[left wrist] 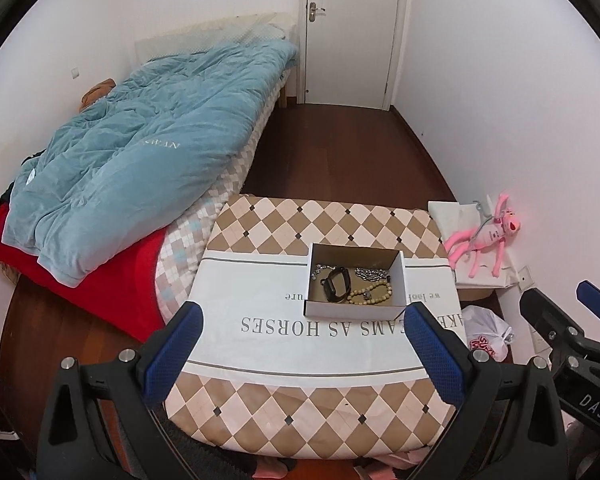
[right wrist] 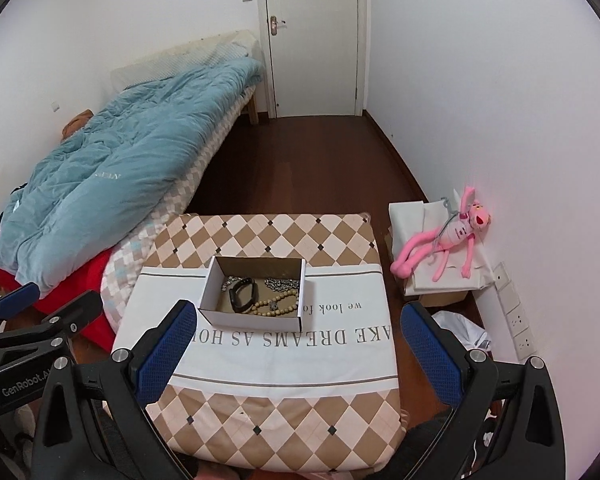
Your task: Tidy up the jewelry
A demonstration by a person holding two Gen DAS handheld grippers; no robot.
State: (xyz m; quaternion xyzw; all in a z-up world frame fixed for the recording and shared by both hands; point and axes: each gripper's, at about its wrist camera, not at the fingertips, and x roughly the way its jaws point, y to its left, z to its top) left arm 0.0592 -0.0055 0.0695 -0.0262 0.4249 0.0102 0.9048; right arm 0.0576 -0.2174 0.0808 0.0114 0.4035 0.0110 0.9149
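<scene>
The small white box [left wrist: 354, 312] sits mid-cushion, holding all the jewelry. Left to right inside: a black band [left wrist: 336, 283], stiff and springy, best pinched across its strap; wooden beads [left wrist: 374, 294], light, likely to roll; a metal chain [left wrist: 370, 273], limp and slippery, best lifted at a bunched part. The checked cushion [left wrist: 300, 408] looks soft and will give. Left gripper [left wrist: 300, 332] and right gripper [right wrist: 296, 330] hover with jaws wide, empty. Bed [left wrist: 140, 152] at left, pink toy [left wrist: 488, 236] at right.

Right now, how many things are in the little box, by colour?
Inside the white box:
Black: 1, the wristband
Silver: 2, the chunky chain and a thinner chain
Tan: 1, the bead bracelet
Total: 4
</scene>
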